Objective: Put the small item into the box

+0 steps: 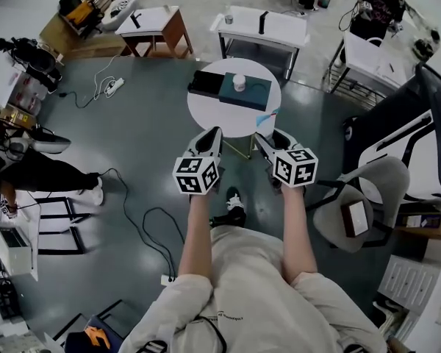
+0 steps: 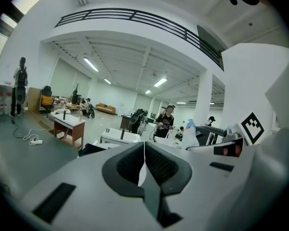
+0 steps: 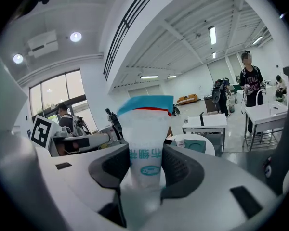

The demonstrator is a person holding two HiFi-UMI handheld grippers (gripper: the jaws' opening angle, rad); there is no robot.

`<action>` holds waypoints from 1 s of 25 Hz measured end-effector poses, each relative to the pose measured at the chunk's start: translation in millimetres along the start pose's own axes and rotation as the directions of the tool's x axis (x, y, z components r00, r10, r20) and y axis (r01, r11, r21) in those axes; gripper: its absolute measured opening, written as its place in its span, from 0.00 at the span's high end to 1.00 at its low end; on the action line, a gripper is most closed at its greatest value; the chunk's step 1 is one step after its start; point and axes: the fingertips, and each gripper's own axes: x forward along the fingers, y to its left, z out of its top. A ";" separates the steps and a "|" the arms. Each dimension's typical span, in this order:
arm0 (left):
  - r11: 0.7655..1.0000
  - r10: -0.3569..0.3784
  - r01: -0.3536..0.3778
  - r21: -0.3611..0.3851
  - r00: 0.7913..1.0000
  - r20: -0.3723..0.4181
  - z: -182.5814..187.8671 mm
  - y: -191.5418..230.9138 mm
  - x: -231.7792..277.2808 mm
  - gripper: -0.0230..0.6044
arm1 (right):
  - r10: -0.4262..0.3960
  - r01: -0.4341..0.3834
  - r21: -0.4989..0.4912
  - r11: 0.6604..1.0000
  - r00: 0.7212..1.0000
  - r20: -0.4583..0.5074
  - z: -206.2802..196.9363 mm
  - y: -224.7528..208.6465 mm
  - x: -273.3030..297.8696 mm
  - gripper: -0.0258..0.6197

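A round white table carries a teal box with a black part beside it; a small white jar stands on the teal one. My right gripper hangs at the table's near edge, shut on a white sachet with a blue top, which stands upright between the jaws of that gripper. In the right gripper view the table and teal box lie beyond it. My left gripper is alongside, and its jaws are shut with nothing in them.
A grey swivel chair stands close on the right. White desks and a brown-legged table stand behind the round table. Cables trail on the floor at left. A person stands at the far right.
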 end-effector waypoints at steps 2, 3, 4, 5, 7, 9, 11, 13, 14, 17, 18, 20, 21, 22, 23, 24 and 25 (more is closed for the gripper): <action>1.000 -0.001 0.001 -0.007 1.000 -0.003 6.4 11.4 11.8 0.93 | -0.004 0.004 -0.002 1.000 1.000 -0.007 8.7 -4.8 14.7 0.63; 1.000 0.000 0.000 -0.012 1.000 -0.004 9.5 17.7 17.8 0.93 | -0.004 0.004 -0.004 1.000 1.000 -0.011 12.7 -6.9 22.6 0.63; 1.000 0.002 -0.002 -0.017 1.000 -0.005 12.1 24.5 23.8 0.93 | -0.004 0.004 -0.007 1.000 1.000 -0.015 16.1 -8.9 30.9 0.63; 1.000 0.003 -0.003 -0.023 1.000 -0.006 14.1 31.1 30.1 0.93 | -0.004 0.004 -0.010 1.000 1.000 -0.021 19.0 -11.2 39.2 0.63; 0.999 0.002 -0.003 -0.036 1.000 -0.012 16.3 43.3 42.7 0.93 | -0.009 0.009 -0.013 1.000 0.999 -0.032 24.1 -16.4 54.4 0.63; 0.999 0.007 -0.007 -0.053 1.000 -0.016 18.3 58.5 52.8 0.93 | -0.010 0.010 -0.014 1.000 0.999 -0.042 27.5 -18.0 70.5 0.63; 0.997 0.011 -0.012 -0.074 1.000 -0.014 20.8 75.0 64.1 0.93 | -0.007 0.005 -0.026 1.000 0.998 -0.060 29.2 -18.0 89.3 0.63; 0.996 0.004 -0.006 -0.085 1.000 -0.019 21.1 87.8 79.0 0.93 | -0.008 0.005 -0.041 0.999 0.997 -0.078 30.7 -20.9 107.2 0.63; 0.996 -0.003 0.000 -0.088 1.000 -0.025 20.5 92.9 86.6 0.93 | -0.015 0.012 -0.047 0.999 0.997 -0.081 32.0 -23.1 114.8 0.63; 0.995 -0.012 0.009 -0.100 0.999 -0.038 21.0 113.0 105.2 0.93 | -0.047 0.042 -0.068 0.997 0.997 -0.066 37.8 -26.2 137.2 0.63; 0.994 -0.011 0.007 -0.108 0.999 -0.039 22.5 121.9 110.8 0.93 | -0.048 0.043 -0.077 0.996 0.996 -0.069 38.3 -25.6 146.5 0.63; 0.993 -0.010 0.005 -0.120 0.999 -0.036 26.2 138.7 122.1 0.93 | -0.045 0.037 -0.095 0.995 0.995 -0.087 37.8 -24.6 165.4 0.63; 0.992 -0.009 0.005 -0.124 0.999 -0.034 28.1 145.4 127.4 0.93 | -0.043 0.033 -0.104 0.994 0.994 -0.098 37.8 -25.0 173.6 0.63; 0.992 -0.010 0.006 -0.127 0.999 -0.032 30.2 151.1 132.1 0.93 | -0.042 0.030 -0.111 0.993 0.993 -0.106 38.9 -25.9 180.9 0.63; 0.992 -0.011 0.007 -0.128 1.000 -0.029 32.6 156.0 136.1 0.93 | -0.042 0.030 -0.116 0.993 0.993 -0.108 41.4 -27.2 187.5 0.63; 0.992 -0.013 0.009 -0.127 1.000 -0.026 35.3 160.3 139.5 0.93 | -0.046 0.034 -0.119 0.992 0.994 -0.103 45.5 -29.0 193.4 0.63; 0.992 -0.016 0.013 -0.123 1.000 -0.024 38.2 164.2 142.6 0.93 | -0.053 0.042 -0.119 0.992 0.994 -0.092 50.5 -31.3 198.8 0.63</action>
